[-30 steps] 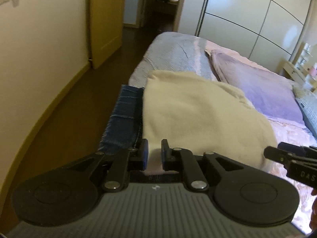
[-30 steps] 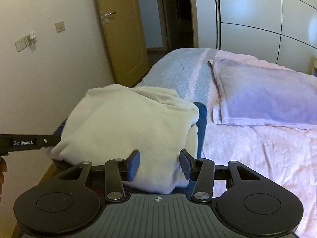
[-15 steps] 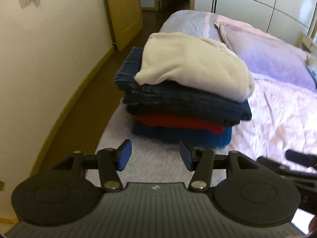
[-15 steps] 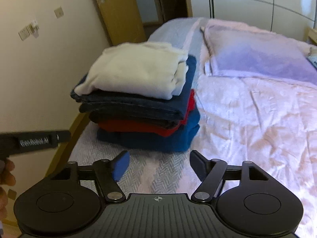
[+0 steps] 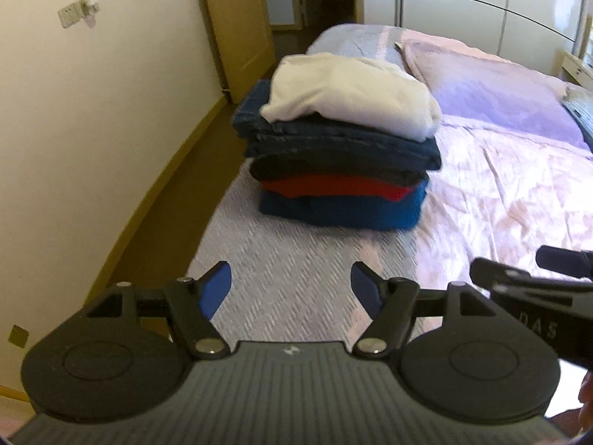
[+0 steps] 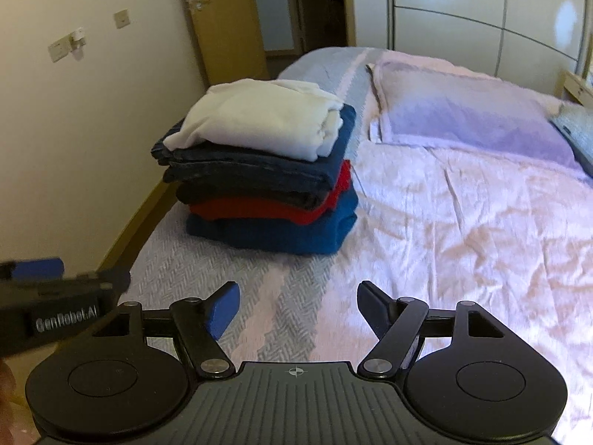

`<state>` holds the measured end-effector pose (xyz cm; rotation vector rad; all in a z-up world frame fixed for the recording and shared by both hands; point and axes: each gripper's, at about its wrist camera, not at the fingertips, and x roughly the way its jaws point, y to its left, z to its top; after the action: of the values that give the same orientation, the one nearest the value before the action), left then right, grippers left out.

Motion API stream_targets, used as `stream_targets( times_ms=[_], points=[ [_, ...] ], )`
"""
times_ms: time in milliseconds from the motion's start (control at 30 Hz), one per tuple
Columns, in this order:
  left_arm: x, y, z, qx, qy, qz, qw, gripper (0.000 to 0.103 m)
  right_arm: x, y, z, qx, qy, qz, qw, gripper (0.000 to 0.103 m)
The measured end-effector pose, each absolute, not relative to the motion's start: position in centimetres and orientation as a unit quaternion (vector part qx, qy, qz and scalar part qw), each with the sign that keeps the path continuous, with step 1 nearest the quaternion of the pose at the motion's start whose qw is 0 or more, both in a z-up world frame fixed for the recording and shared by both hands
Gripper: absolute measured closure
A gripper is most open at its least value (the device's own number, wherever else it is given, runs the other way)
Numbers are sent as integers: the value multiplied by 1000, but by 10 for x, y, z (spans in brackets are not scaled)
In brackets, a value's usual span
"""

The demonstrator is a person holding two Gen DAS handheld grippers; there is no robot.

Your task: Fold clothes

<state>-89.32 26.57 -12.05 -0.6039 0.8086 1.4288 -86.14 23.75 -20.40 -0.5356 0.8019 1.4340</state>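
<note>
Cream top [image 6: 259, 122] — folded, topping stack [image 6: 267, 193]

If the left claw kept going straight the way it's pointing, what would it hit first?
Probably the grey herringbone bedspread just ahead of the open left claw, short of the stack of folded clothes; depth is hard to judge.

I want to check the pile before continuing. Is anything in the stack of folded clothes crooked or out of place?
Only slightly. The white garment on top sits askew, leaving the jeans uncovered at one end. The stack stands upright on the bed.
</note>
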Motion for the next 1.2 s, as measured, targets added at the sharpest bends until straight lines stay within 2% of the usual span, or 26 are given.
stream_targets(
  times_ms=[567, 1200],
  points=[
    [-912, 295, -146, -272, 348, 595, 671, 35, -872, 250, -222, -210, 382, 584, 685, 30],
    [-917, 293, -156, -277, 327, 613, 664, 35, -881, 254, -232, -217, 390, 595, 668, 30]
  ],
)
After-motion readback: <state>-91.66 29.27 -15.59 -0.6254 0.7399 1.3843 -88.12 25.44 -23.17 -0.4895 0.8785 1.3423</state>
